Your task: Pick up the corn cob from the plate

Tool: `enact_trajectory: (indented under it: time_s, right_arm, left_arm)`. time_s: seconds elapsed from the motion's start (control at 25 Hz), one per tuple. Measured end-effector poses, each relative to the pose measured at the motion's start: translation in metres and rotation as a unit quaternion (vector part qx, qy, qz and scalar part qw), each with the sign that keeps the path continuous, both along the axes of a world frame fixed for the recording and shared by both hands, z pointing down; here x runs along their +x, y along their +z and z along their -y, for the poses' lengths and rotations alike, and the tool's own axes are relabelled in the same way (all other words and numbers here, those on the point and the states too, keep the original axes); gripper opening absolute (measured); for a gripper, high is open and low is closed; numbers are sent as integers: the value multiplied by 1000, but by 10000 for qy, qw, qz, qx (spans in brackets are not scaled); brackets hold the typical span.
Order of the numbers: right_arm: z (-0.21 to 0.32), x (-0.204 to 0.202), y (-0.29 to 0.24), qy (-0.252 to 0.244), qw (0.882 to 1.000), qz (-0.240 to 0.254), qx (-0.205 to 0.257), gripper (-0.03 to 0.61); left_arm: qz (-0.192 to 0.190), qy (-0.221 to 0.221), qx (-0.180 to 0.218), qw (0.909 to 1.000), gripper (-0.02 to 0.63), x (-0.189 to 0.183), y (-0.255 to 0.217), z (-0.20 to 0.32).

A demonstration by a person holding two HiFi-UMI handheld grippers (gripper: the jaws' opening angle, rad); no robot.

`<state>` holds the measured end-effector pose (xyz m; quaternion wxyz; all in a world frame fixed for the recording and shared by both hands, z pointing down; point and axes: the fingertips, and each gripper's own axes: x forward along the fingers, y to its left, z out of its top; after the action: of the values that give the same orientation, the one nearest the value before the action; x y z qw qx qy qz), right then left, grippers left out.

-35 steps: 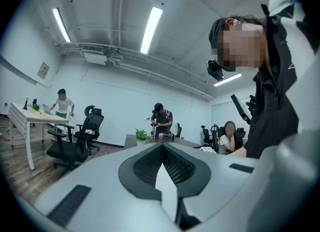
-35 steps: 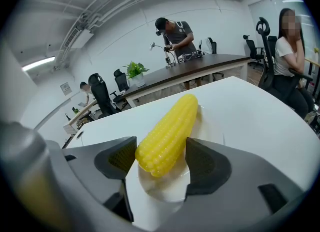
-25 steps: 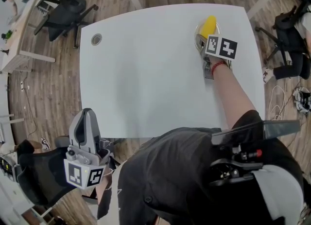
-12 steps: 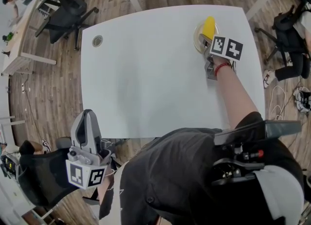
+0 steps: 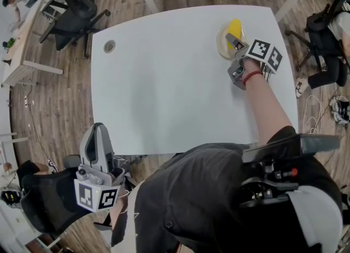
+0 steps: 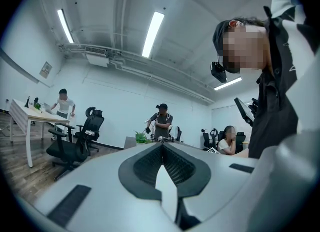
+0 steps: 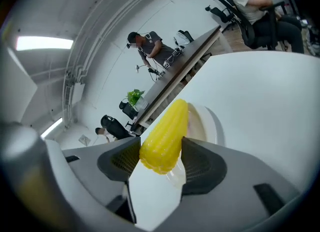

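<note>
The yellow corn cob (image 5: 234, 27) lies on a pale round plate (image 5: 220, 45) at the far right of the white table (image 5: 164, 82). My right gripper (image 5: 232, 41) reaches over the plate's near edge. In the right gripper view the corn cob (image 7: 165, 138) sits between the two dark pads, which have just been closing and press its near end, over the plate (image 7: 211, 124). My left gripper (image 5: 97, 130) is held off the table's near left edge. Its jaws (image 6: 161, 148) are shut on nothing and point level into the room.
A round grommet (image 5: 109, 45) is set in the table's far left corner. Office chairs (image 5: 76, 6) and another desk stand beyond the table. More chairs and cables (image 5: 328, 33) lie off its right side. People work at desks further back.
The right gripper has rolled about its own axis, so its marker cube now tilts to the right. It stays at the plate with the corn. The left gripper has not moved.
</note>
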<state>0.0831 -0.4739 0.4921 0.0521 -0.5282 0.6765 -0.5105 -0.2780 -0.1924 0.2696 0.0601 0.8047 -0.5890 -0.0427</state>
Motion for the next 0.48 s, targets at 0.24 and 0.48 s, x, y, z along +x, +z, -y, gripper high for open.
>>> enact_trajectory:
  time_s: [0.24,0.48]
  right_arm:
    - [-2,6,-2,148,9980,610,45,262]
    - [-5,11,-6,290,9943,1013,159,262]
  left_arm:
    - [-66,51,21,10000,15,2,2,1]
    - [-114,81,13,9999,15,0,2,1]
